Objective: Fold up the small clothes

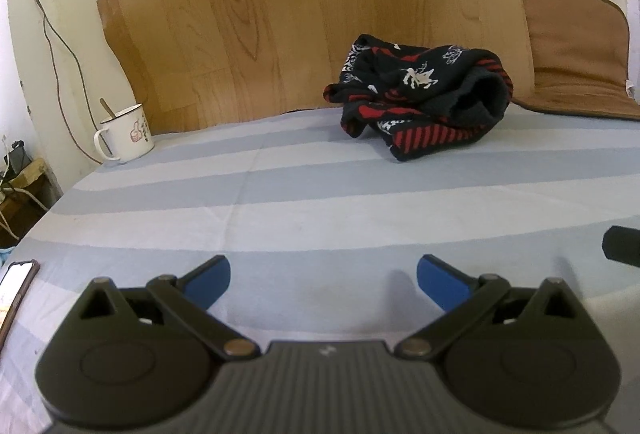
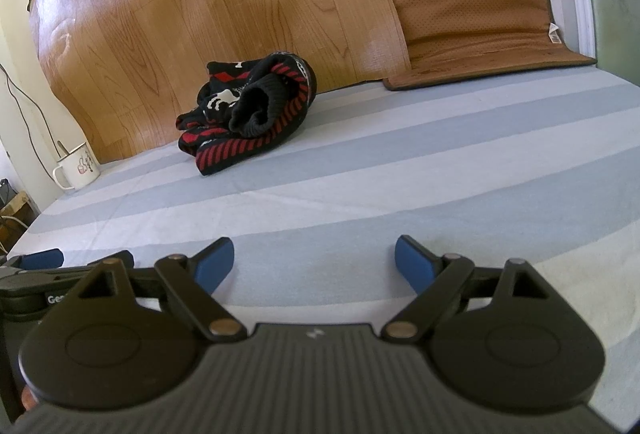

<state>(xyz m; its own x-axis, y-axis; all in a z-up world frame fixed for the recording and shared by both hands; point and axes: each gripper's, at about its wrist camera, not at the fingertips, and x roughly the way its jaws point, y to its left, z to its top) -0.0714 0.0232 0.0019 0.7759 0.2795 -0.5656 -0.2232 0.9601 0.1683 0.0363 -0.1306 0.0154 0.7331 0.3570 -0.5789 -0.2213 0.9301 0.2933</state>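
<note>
Only readable text: "Ge…", white letters cut off, on the black body of the left gripper (image 2: 40,258), low left in the right wrist view. The mug (image 1: 127,133), far left of that gripper by the wall, has a red thumbs-up pic w/ small characters, too blurry to read.

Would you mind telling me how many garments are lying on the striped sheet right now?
1. A crumpled black-and-red knitted garment lies at the far side of the striped sheet, near the wood-pattern board. More pieces could be bundled inside it.
</note>
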